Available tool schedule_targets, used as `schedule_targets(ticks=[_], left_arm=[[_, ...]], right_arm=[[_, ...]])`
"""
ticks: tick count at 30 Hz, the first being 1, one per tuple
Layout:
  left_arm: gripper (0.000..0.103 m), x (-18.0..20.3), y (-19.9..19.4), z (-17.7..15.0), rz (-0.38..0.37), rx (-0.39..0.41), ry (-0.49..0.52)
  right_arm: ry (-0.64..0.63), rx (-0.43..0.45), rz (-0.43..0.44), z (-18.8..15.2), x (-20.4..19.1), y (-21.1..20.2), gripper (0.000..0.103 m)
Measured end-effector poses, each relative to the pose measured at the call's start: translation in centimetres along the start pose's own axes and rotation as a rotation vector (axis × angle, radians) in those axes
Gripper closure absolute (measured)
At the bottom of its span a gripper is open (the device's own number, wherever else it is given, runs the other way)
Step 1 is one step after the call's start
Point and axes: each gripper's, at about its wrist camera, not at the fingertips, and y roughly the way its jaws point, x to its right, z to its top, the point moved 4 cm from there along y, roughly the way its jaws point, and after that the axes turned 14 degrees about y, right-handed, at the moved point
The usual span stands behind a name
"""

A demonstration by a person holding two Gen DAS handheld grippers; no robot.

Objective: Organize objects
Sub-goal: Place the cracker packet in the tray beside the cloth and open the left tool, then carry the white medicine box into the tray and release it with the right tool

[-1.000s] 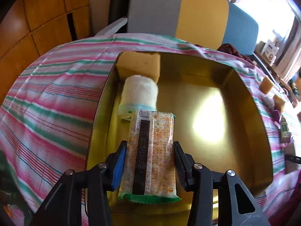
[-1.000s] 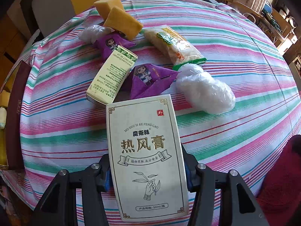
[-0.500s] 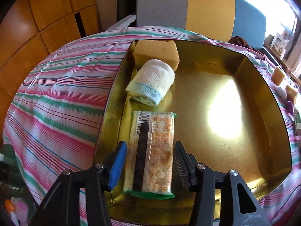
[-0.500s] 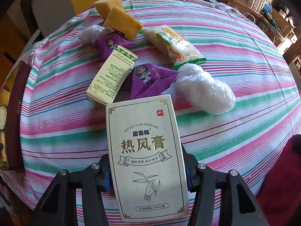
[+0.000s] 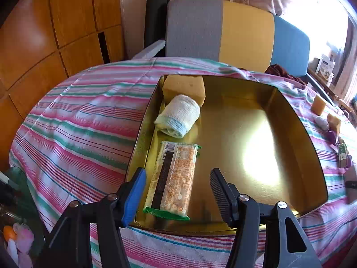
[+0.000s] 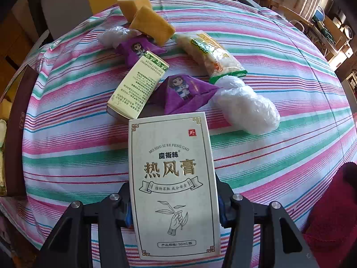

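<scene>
Left claw (image 5: 177,192) opening, pads clear of snack pack (image 5: 173,178); pack lies at tin's (image 5: 296,120) 7 o'clock, lined behind towel (image 5: 178,118). Right claw (image 6: 174,203) clenched on box (image 6: 173,178), next in.

Left wrist view over tin (image 5: 296,120), right steeply over tablecloth (image 6: 279,71)

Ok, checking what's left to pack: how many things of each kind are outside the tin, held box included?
Yellow sponges: 2
Purple packets: 2
Clear plastic bundles: 2
Snack packs: 1
Green box: 1
White box: 1
Total: 9
</scene>
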Motion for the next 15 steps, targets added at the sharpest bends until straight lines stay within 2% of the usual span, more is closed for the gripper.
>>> schedule_targets(ticks=[6, 11, 12, 14, 15], left_arm=[[0.042, 0.4, -1.3, -0.4, 0.003, 0.032, 0.019], [0.042, 0.2, -1.4, -0.9, -0.004, 0.034, 0.011], [0.042, 0.1, -1.4, -1.0, -0.006, 0.032, 0.009], [0.042, -0.1, -1.4, -1.2, -0.008, 0.03, 0.003], [0.042, -0.3, -1.4, -1.3, -0.009, 0.029, 0.0]], right_arm=[[-0.038, -0.006, 0.029, -1.2, -1.5, -1.0, 0.049], [-0.078, 0.014, 0.125, -2.1, -4.6, -3.7, 0.049], [-0.097, 0.024, 0.147, -0.8, -3.0, -3.9, 0.049], [-0.137, 0.044, 0.197, -1.6, -6.2, -5.7, 0.049], [-0.158, 0.052, 0.224, -3.5, -7.8, -7.0, 0.049]])
